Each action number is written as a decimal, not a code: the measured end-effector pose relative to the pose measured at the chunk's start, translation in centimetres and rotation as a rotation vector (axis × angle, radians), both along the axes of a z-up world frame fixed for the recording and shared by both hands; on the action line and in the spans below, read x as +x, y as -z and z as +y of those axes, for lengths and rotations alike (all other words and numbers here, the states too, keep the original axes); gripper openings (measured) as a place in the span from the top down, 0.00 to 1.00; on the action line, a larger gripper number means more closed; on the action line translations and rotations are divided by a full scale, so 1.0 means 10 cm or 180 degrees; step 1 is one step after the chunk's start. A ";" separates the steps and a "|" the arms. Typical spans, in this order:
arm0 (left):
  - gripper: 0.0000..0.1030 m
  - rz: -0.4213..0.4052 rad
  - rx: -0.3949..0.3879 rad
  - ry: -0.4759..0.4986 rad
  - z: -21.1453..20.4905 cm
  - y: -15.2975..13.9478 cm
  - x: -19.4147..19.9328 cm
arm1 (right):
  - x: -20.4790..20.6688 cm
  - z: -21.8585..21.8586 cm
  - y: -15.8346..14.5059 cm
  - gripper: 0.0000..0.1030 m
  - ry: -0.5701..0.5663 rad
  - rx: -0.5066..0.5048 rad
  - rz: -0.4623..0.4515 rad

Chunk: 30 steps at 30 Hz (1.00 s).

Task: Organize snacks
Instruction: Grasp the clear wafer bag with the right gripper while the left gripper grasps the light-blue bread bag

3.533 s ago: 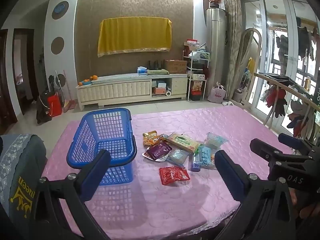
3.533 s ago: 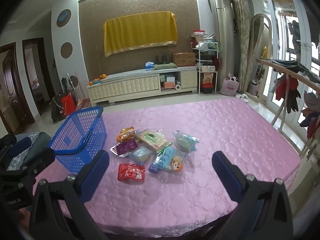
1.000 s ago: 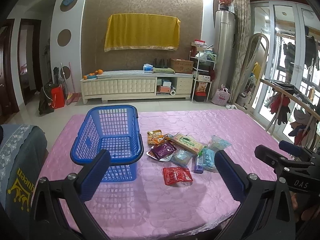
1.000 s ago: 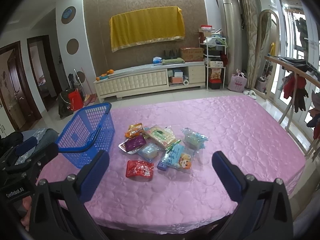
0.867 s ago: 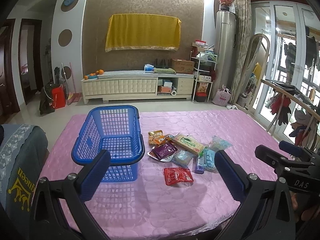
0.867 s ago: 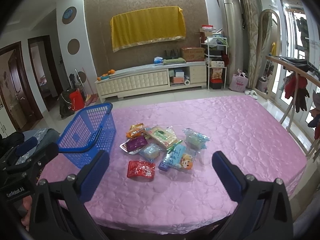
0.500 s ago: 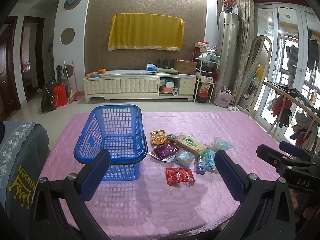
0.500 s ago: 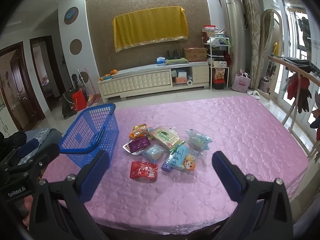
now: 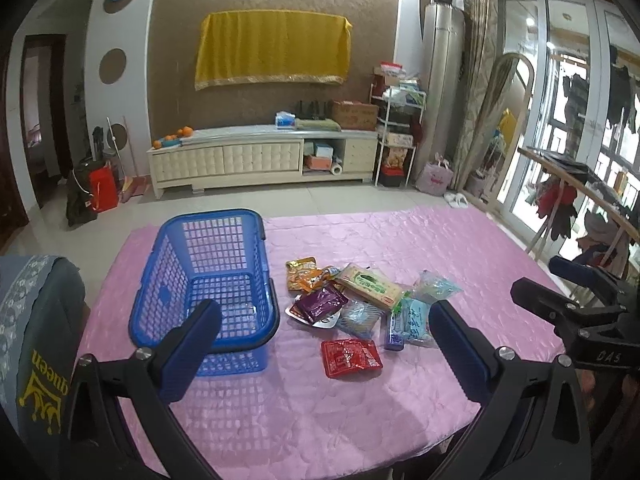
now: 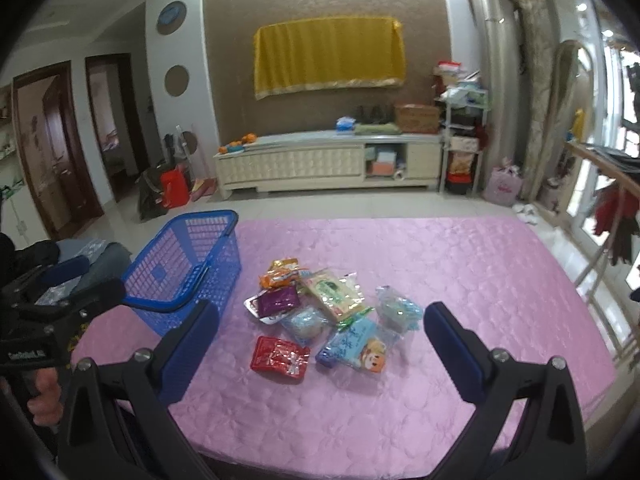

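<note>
A blue mesh basket point(image 9: 208, 280) point(image 10: 188, 268) stands on the left of the pink table with nothing inside. To its right lies a heap of snack packets: an orange one point(image 9: 302, 274), a purple one point(image 9: 320, 302) point(image 10: 278, 300), a green-and-cream one point(image 9: 370, 284) point(image 10: 332, 290), several pale blue ones point(image 9: 412, 316) point(image 10: 396, 308), and nearest me a red one point(image 9: 350, 358) point(image 10: 280, 358). My left gripper point(image 9: 324, 340) hovers open above the near side of the table, holding nothing. My right gripper point(image 10: 320, 340) is open too, also above the near side.
The pink quilted tablecloth point(image 9: 400, 240) point(image 10: 460, 264) covers the whole table. A grey padded chair back point(image 9: 36, 320) stands at the left edge. A wooden drying rack with clothes point(image 9: 576, 196) is to the right. A TV cabinet point(image 9: 260, 156) lines the far wall.
Both views have drifted slightly to the left and lifted a little; basket and snacks sit lower and further right in frame. Nothing on the table moved. Both grippers stayed open.
</note>
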<state>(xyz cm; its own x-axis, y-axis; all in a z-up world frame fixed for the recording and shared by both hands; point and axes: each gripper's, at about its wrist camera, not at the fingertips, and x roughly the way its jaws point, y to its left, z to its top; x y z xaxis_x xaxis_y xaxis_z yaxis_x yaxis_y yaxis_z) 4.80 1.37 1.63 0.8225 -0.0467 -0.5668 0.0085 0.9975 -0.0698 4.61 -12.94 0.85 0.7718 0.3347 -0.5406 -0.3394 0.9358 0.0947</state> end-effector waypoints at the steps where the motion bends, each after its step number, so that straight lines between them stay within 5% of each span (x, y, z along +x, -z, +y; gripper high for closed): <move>1: 0.00 0.0014 0.0008 0.0009 -0.01 0.00 0.04 | 0.10 -0.03 0.02 0.00 -0.0088 0.0074 0.0097; 12: 0.00 0.0382 -0.0010 0.0104 -0.33 0.27 0.77 | 0.87 -0.23 0.30 0.00 -0.0466 0.0301 0.0583; 30: 0.00 0.1146 -0.0328 0.0254 -0.73 1.10 1.73 | 1.77 -0.47 1.20 0.00 -0.0479 -0.0631 0.0839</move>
<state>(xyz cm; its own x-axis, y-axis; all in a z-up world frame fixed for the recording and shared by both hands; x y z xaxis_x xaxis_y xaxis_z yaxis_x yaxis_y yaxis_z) 22.05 -5.90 -9.40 0.5632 -0.1742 -0.8078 0.0425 0.9823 -0.1822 22.34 -17.61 -11.20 0.5474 0.3027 -0.7802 -0.4628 0.8862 0.0192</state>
